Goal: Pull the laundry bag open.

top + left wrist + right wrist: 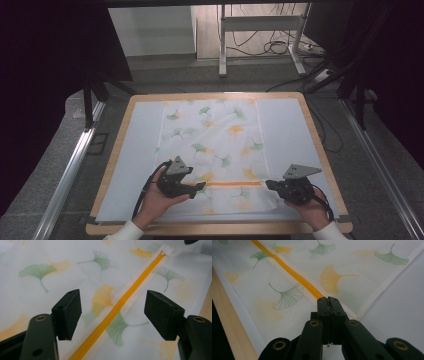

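1. Bench (115, 165): wooden-rimmed top with rounded corners, covered by a pale blue-white sheet (135, 150) that runs almost to every edge.

2. Bag (215, 145): large, flat, translucent white pouch printed with green and orange ginkgo leaves. It lies spread down the middle of the bench, from the far edge nearly to the near edge, well apart from the left and right edges.

3. Zip strip (234, 184): narrow orange band across the bag, parallel to the near edge of the bench and close to it. In the left gripper view it runs diagonally away toward its far end (112, 312); in the right gripper view it leads up to the fingertips (287, 270).

4. Left gripper (199, 187): held in the left hand (157, 200) over the near left part of the bag, at the left end of the zip strip. Fingers (67, 312) spread wide, one on each side of the strip, pressing on nothing.

5. Right gripper (269, 185): held in the right hand (312, 210) near the near right corner of the bench. Fingers (323, 310) pressed together, pinching the right end of the zip strip at the bag's edge.
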